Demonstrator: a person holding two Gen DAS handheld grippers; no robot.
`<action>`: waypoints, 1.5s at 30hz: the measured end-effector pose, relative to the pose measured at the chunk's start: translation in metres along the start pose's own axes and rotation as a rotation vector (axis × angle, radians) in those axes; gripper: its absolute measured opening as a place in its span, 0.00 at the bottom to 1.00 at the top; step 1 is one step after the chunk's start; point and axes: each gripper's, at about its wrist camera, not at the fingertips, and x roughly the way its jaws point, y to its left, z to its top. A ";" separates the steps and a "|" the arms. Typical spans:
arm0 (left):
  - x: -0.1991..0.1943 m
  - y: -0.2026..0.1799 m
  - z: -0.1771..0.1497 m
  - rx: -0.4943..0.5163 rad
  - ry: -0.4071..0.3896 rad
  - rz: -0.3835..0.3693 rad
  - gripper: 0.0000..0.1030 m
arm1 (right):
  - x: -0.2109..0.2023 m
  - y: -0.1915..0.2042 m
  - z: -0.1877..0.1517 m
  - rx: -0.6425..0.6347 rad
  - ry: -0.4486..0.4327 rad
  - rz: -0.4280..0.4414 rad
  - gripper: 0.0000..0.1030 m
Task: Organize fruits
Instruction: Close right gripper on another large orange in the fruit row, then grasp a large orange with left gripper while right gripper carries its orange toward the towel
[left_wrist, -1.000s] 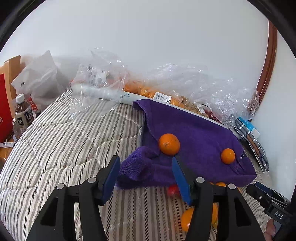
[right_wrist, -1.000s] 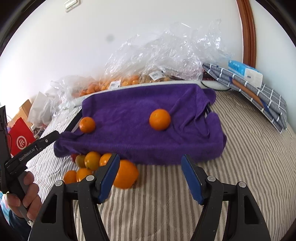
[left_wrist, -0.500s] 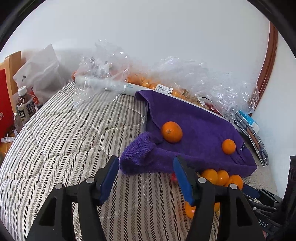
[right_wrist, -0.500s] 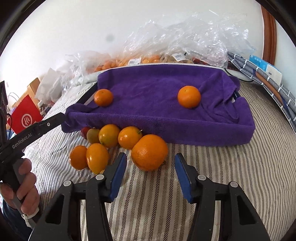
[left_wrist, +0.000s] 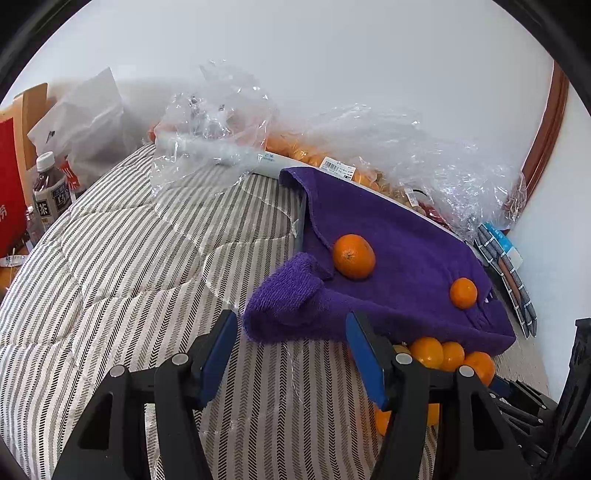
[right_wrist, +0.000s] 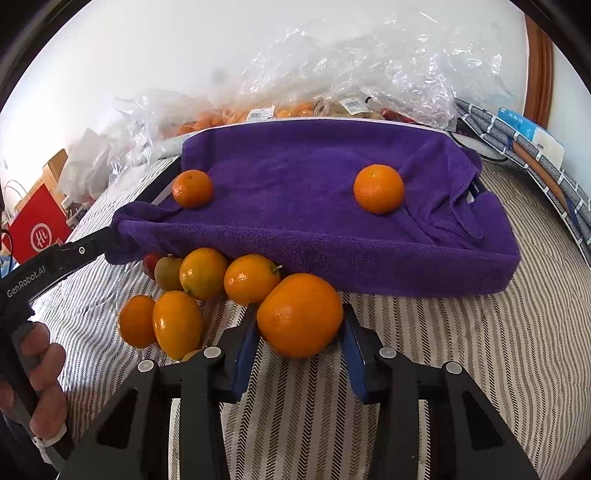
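A purple towel (right_wrist: 314, 192) covers a tray on the striped bed, with two oranges on it: one at the left (right_wrist: 192, 188) and one at the right (right_wrist: 378, 189). Several small oranges (right_wrist: 203, 273) lie in a pile before the towel's near edge. My right gripper (right_wrist: 300, 332) is shut on a large orange (right_wrist: 300, 314), its blue pads touching both sides. My left gripper (left_wrist: 288, 354) is open and empty, just in front of the towel's (left_wrist: 388, 258) left corner. The towel's oranges (left_wrist: 353, 256) and the pile (left_wrist: 443, 356) show in the left wrist view too.
Crumpled clear plastic bags of fruit (right_wrist: 351, 74) lie behind the towel against the wall. A folded checked cloth with a blue box (right_wrist: 524, 136) lies at the right. A tea bottle (left_wrist: 48, 192) and a red bag (right_wrist: 35, 229) stand left of the bed.
My right gripper has moved forward onto the large orange and its jaws have closed on it. My left gripper has drawn back slightly and stays open.
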 end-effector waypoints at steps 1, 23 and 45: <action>0.000 0.000 0.000 -0.002 0.003 -0.006 0.57 | -0.002 -0.002 -0.001 0.005 -0.005 0.001 0.41; -0.004 -0.035 -0.016 0.170 0.046 -0.142 0.59 | -0.038 -0.067 -0.030 0.104 -0.031 -0.057 0.41; 0.004 -0.041 -0.021 0.202 0.104 -0.185 0.28 | -0.035 -0.065 -0.029 0.111 -0.025 -0.049 0.41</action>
